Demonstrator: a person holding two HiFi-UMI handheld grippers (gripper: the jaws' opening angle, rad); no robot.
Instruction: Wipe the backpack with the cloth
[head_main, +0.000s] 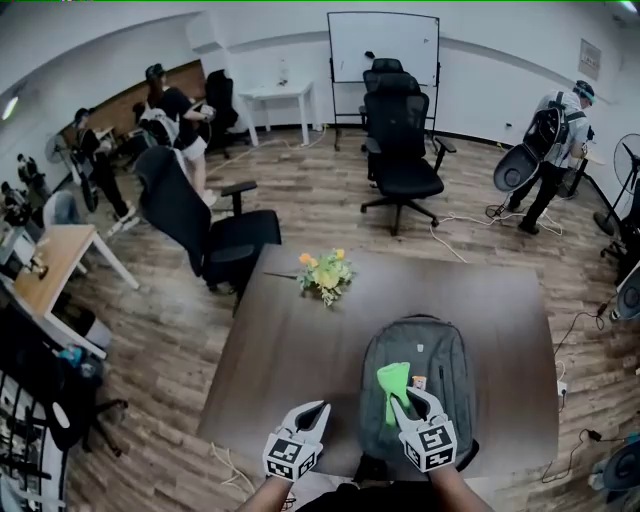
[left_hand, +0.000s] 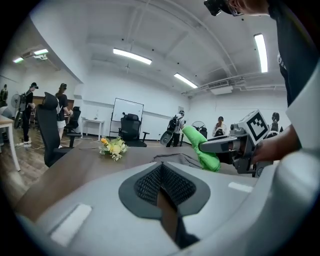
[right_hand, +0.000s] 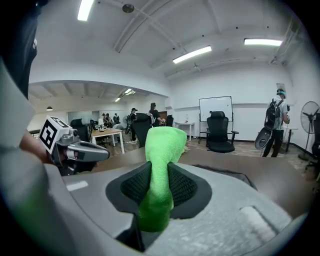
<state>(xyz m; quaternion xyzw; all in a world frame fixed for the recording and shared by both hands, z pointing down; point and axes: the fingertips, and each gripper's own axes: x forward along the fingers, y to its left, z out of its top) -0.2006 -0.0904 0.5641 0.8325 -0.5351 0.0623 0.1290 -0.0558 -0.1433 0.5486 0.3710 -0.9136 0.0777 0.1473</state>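
Within right claw (right_hand: 160, 188), green cloth (right_hand: 161, 147)

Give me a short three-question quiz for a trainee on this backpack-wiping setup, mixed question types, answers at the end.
1. True or false: the backpack lies flat on the table.
2. Multiple choice: the green cloth is clamped in A the left gripper, B the right gripper, C neither.
3. Fill in: beyond the backpack, the table holds a bunch of ____.
Key: 1 true; 2 B, the left gripper is shut and empty; 3 flowers.
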